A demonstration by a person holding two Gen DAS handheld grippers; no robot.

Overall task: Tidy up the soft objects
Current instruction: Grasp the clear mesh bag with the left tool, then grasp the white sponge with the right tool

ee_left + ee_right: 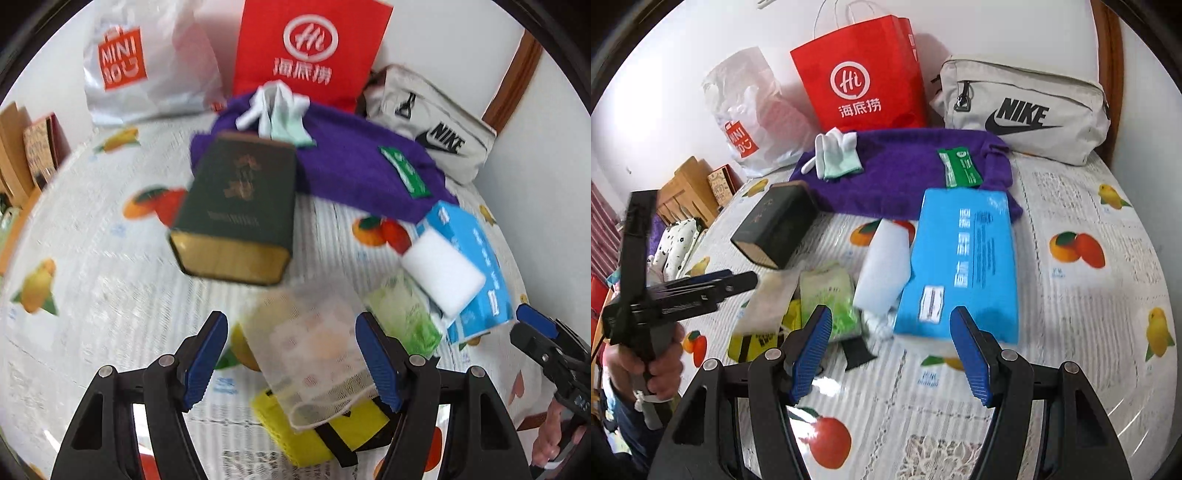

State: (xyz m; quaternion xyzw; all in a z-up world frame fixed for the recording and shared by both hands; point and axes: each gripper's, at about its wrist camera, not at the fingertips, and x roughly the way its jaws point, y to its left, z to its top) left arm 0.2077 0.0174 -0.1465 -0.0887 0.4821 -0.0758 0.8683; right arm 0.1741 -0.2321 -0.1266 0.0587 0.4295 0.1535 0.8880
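Observation:
My left gripper (291,360) is open, its jaws standing either side of a white mesh pouch (314,354) that lies on a yellow item (314,435). My right gripper (892,350) is open just in front of a blue tissue pack (964,266). A white sponge (886,266), a green packet (827,299), a purple towel (905,173) with white gloves (836,153) and a green sachet (958,168) lie on the table. The left gripper also shows in the right wrist view (746,282), near the mesh pouch (768,299).
A dark green box (236,210) lies on the fruit-print tablecloth (1089,332). A red paper bag (860,77), a white Miniso plastic bag (746,110) and a grey Nike pouch (1023,110) stand against the back wall. Wooden furniture (687,192) is at the left.

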